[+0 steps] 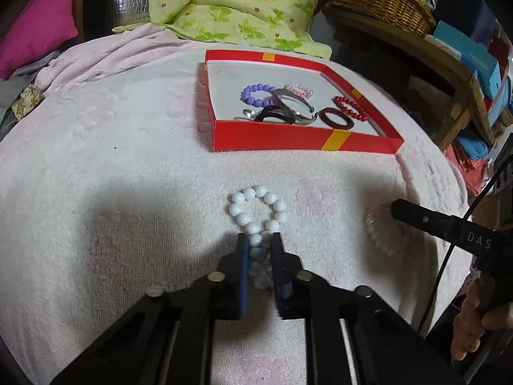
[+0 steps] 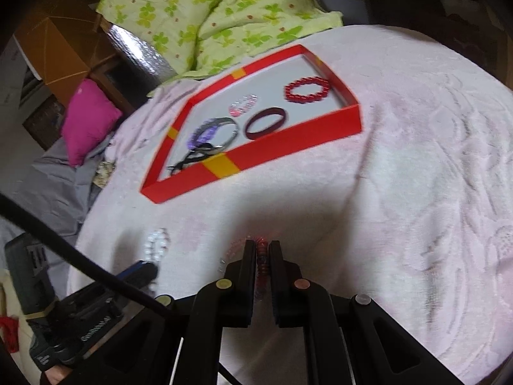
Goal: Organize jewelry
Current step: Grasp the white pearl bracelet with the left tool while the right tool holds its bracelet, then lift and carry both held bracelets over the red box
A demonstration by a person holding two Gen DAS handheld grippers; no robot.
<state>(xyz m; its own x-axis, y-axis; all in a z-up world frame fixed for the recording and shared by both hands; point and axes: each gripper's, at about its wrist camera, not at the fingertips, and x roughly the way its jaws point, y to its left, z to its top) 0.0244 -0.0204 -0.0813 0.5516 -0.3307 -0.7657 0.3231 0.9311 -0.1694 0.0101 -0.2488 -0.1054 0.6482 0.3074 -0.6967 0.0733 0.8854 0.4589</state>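
My left gripper (image 1: 259, 239) is shut on a white bead bracelet (image 1: 256, 207) that lies on the pink blanket; its near beads sit between the fingers. My right gripper (image 2: 263, 246) is shut on a pale pink bead bracelet (image 2: 262, 269), which shows in the left wrist view (image 1: 381, 231) partly hidden by the right gripper. A red box (image 1: 272, 134) holds a purple bead bracelet (image 1: 256, 93), a silver bangle (image 1: 288, 106), a pink bracelet (image 1: 299, 89), a dark red bangle (image 1: 335, 118) and a red bead bracelet (image 1: 351, 107). The box also shows in the right wrist view (image 2: 288, 142).
A pink blanket (image 1: 112, 166) covers the surface. A green floral quilt (image 1: 231, 6) lies behind the box. A magenta pillow (image 1: 38, 29) is at the far left. A wicker basket (image 1: 381, 0) and stacked boxes (image 1: 474, 61) stand on shelves at the right.
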